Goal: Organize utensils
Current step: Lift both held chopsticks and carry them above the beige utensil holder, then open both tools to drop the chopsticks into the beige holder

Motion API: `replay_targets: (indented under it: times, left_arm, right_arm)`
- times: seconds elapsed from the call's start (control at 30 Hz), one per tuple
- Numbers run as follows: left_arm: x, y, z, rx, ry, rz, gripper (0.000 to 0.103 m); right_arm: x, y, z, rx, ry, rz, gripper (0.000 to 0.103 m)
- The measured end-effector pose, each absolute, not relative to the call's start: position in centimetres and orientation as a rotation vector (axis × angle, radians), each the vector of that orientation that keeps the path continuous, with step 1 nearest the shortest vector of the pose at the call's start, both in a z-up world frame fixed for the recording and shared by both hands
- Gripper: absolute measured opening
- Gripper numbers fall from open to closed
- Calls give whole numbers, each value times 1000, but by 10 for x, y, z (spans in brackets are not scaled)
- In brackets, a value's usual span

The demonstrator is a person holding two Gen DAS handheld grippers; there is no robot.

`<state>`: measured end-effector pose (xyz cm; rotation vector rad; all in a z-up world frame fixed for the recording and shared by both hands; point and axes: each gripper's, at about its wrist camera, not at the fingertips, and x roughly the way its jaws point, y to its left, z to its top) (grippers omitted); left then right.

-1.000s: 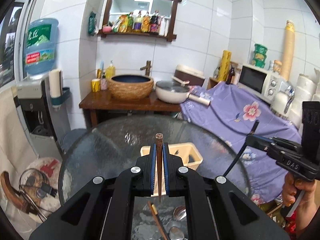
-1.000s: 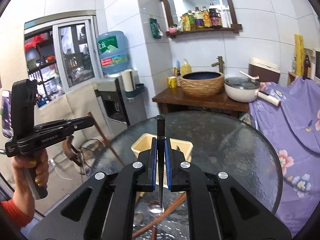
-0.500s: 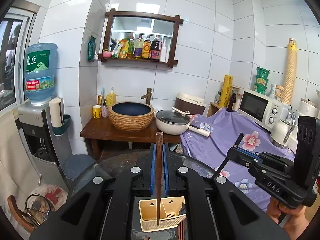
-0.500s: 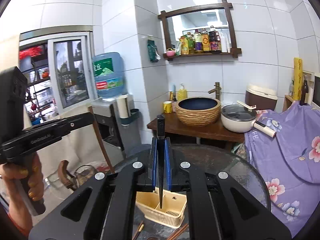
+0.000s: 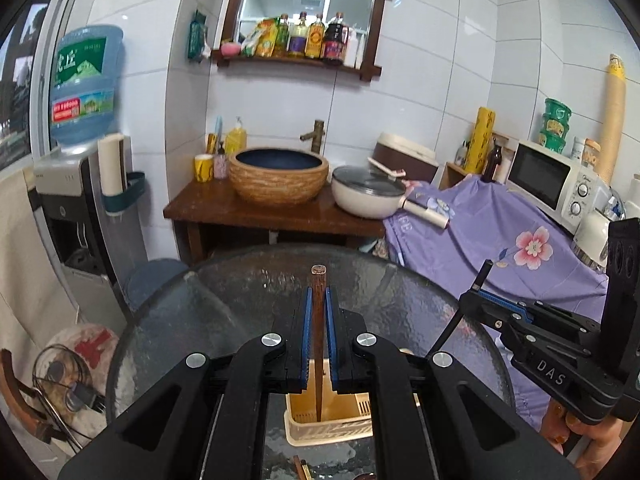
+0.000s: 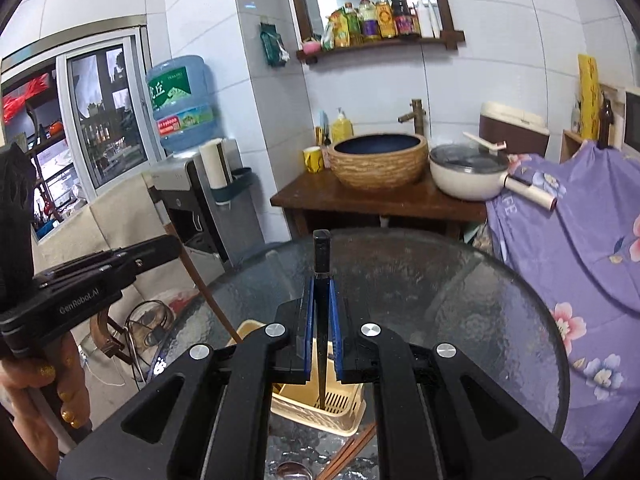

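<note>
The left gripper (image 5: 318, 336) has its jaws clenched on a brown chopstick (image 5: 318, 320), the right gripper (image 6: 321, 332) on a black chopstick (image 6: 322, 304); both sticks stand upright, tips just above the yellow basket (image 5: 332, 426) on the glass worktop (image 5: 248, 300). Only the right view shows a spoon (image 6: 294, 472) lying nearer than the basket.

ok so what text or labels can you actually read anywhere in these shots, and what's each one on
"DAS": white letters on the side of the right claw, seen from the left wrist.
"GenRobot.AI": on the side of the left claw, seen from the right wrist.
Water jug label: large characters, too blurred to read surely.
Bottles on the wall shelf, microwave badge: too small to read.
</note>
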<state>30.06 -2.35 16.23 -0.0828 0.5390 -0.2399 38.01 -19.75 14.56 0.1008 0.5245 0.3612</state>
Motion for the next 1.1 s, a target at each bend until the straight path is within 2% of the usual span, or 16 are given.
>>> replay_targets:
  times: [0.3,0.6,0.63,0.67,0.7,0.73,0.8,0.97,1.03,1.1]
  left_arm:
    - [314,-22,124,-91,623,-238,7]
    - [313,-25,112,-75,632,-241,8]
    - [312,-26,113,-70,627,-241,13]
    - [309,-27,115,-60,613,-241,25]
    - [307,-27,117,-55,603,-241,32]
    - [302,-27,120,-49,580,-243,44]
    - [292,-27,126,-37,538,-241,56]
    - [267,-20,127,-40,485,-246,79]
    - [256,-16,121,-42,480,-238,84]
    - [244,-12,110,-34,488,-219,84]
  right_arm:
    - [392,-201,116,121,577,349,8]
    - [394,-203,113,109,554,325,9]
    - [394,-203,112,103,551,322,9]
    - [393,-203,112,95,546,317,9]
    - [391,-202,113,89,541,312,14]
    - [389,-202,113,83,533,308,20]
    - [384,-204,115,86,509,305,62]
    - [363,-208,116,51,448,270,64]
    - [352,-210,111,35,446,248,64]
    - [339,-211,104,19,438,240,64]
